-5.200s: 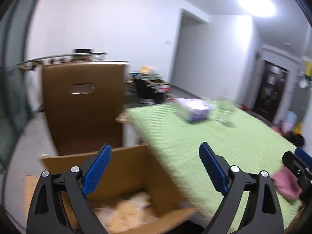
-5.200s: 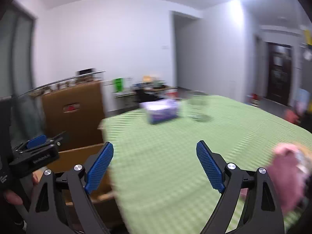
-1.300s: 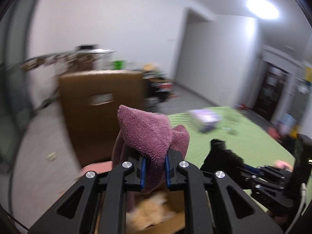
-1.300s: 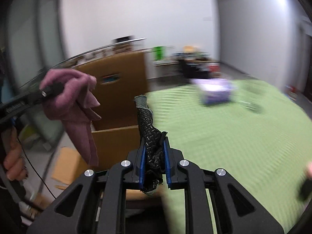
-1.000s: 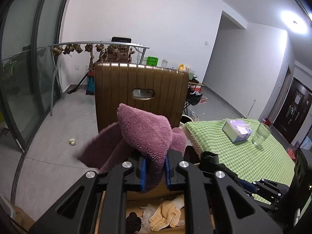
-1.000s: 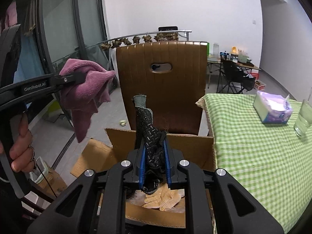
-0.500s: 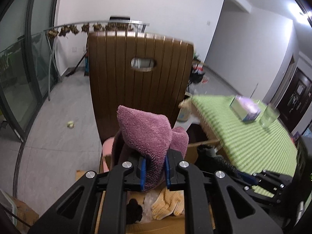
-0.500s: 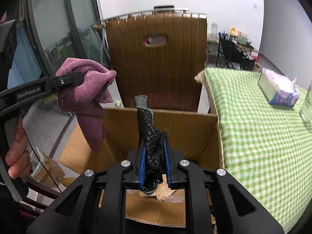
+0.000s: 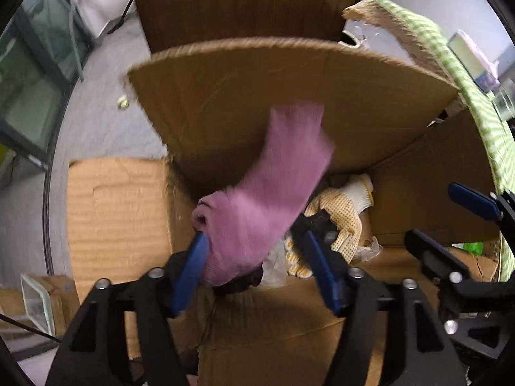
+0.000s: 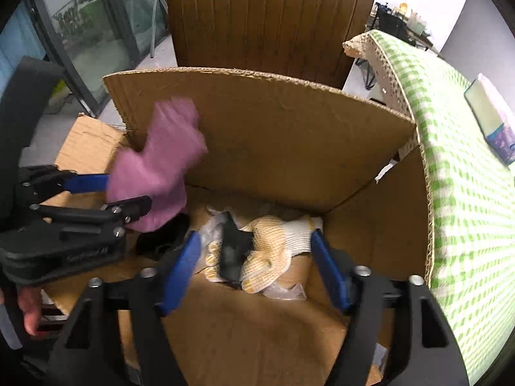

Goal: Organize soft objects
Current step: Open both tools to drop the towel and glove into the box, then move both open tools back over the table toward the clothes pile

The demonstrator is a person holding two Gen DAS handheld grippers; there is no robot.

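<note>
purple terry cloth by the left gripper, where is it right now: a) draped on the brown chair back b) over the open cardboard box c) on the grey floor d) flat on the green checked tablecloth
b: the purple terry cloth hangs blurred between the opening jaws of the left gripper, above the inside of the open cardboard box.

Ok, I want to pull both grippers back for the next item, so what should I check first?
1. Left gripper above box: ok.
2. Towel free of left gripper: not ok; jaws opening, towel between them, against one pad.
3. Black glove in box: ok, lying on yellow gloves.
4. Right gripper empty: ok; jaws opening, nothing gripped.
5. Towel landing inside: cannot tell, blurred.
</note>
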